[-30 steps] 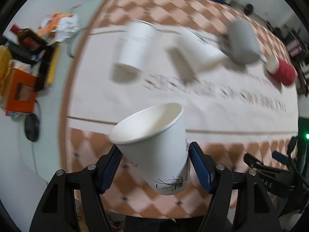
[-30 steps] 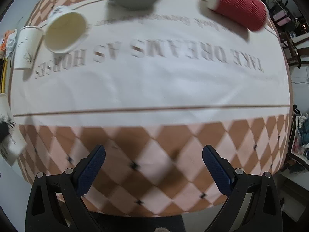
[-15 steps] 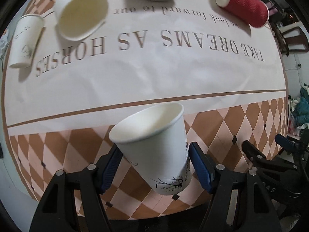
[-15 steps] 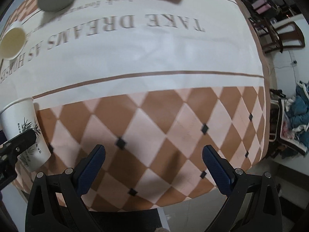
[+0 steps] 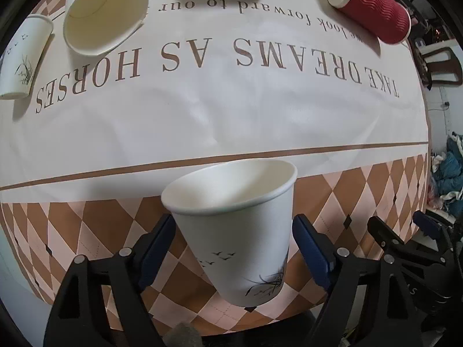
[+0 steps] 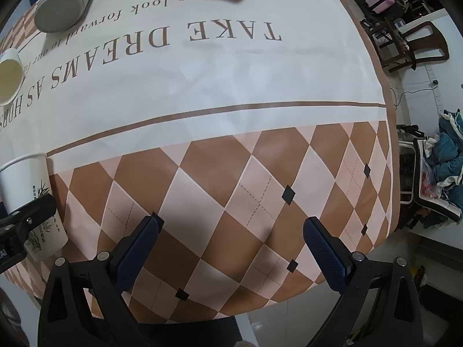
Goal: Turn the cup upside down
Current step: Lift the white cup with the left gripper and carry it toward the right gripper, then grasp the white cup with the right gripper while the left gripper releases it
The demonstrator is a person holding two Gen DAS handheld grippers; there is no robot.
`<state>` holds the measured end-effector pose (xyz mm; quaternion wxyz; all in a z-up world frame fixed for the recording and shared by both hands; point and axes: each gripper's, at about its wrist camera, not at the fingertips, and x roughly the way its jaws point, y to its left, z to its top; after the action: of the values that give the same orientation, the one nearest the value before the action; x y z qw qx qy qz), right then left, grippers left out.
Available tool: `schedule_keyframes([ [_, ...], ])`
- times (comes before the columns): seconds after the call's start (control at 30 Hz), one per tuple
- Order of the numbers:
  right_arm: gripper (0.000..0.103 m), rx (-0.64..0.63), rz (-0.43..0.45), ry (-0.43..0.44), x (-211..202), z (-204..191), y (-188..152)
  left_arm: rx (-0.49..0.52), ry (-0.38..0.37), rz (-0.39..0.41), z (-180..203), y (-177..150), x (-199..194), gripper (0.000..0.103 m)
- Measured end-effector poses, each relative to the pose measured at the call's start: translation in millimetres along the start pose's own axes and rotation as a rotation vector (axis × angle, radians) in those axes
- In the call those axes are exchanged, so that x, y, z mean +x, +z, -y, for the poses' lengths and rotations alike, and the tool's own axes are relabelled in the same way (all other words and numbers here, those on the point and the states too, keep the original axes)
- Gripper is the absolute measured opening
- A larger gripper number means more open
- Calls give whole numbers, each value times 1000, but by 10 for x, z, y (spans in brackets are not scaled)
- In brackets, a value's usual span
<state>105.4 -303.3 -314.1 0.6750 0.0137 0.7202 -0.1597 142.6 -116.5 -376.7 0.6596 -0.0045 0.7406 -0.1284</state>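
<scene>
The left gripper [image 5: 233, 244] has two black arms with dark blue pads. The pads press on both sides of a white paper cup with small black birds and grass drawn on it [image 5: 235, 231], so it is pinching the cup. The cup's open mouth faces up and leans a little away from the camera. It sits over the near edge of the table, above the brown and pink diamond part of the tablecloth [image 5: 332, 190]. In the right wrist view the same cup [image 6: 29, 190] shows at the far left, with a black arm of the left gripper across it.

The right gripper [image 6: 231, 241] is spread wide. Nothing is between its blue pads. It is over the diamond part of the cloth, near the table's edge.

Farther out, the cloth has a white band [image 5: 231, 110] with big brown letters on it. On the far side of that band, a second white paper cup with its open mouth showing [image 5: 104, 14] lies on its side. Just left of it is a third white paper cup with a grass drawing [image 5: 21, 57]. A grey round cup [image 6: 59, 8] lies on its side at the far edge. A red ribbed cup with a white end [image 5: 373, 11] lies on its side at the far right.
</scene>
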Motion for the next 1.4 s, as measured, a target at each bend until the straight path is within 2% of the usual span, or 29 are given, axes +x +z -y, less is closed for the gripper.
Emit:
schedule_keyframes([
  [0.07, 101, 2, 3, 2, 18, -16, 37, -1, -5, 1, -3, -20, -3, 94],
  [0.2, 101, 3, 21, 13, -22, 14, 39, -4, -24, 22, -32, -95, -141, 96],
  [0.3, 101, 8, 49, 38, -125, 55, 18, -25, -57, 48, -169, -146, -429, 99],
  [0.43, 101, -23, 122, 93, -365, 108, -16, -45, -70, 171, -279, -252, -984, 101],
  [0.5, 101, -101, 172, 116, -521, 83, -9, -57, -23, 257, -390, -316, -1288, 102],
  [0.57, 101, -253, 226, 92, -709, -58, -3, -76, 94, 350, -534, -454, -1540, 102],
  [0.67, 101, -572, 309, 2, -949, -440, -66, -121, 274, 412, -603, -645, -1635, 102],
  [0.73, 100, -827, 366, -92, -1057, -790, -185, -171, 344, 400, -742, -732, -1554, 102],
  [0.77, 97, -950, 394, -147, -1079, -956, -260, -204, 360, 362, -865, -791, -1447, 102],
  [0.83, 88, -1176, 430, -244, -1054, -1224, -400, -259, 359, 301, -963, -863, -1194, 102],
  [0.9, 83, -1445, 483, -385, -954, -1476, -604, -319, 355, 241, -1065, -945, -920, 102],
  [0.97, 82, -1661, 537, -510, -824, -1591, -782, -351, 347, 204, -1138, -1015, -695, 102],
  [1.0, 82, -1808, 583, -596, -721, -1625, -907, -365, 339, 184, -1177, -1048, -597, 102],
  [1.03, 82, -1892, 603, -643, -650, -1644, -989, -374, 326, 174, -1180, -1052, -520, 102],
  [1.13, 82, -2259, 664, -827, -375, -1589, -1259, -383, 290, 150, -1232, -1074, -328, 102],
  [1.23, 82, -2528, 704, -971, -167, -1483, -1362, -373, 260, 137, -1268, -1057, -230, 102],
  [1.33, 81, -2685, 714, -1054, -45, -1459, -1363, -364, 228, 132, -1343, -1033, -166, 102],
  [1.4, 79, -2751, 709, -1073, 3, -1471, -1353, -361, 219, 127, -1390, -1021, -134, 102],
])
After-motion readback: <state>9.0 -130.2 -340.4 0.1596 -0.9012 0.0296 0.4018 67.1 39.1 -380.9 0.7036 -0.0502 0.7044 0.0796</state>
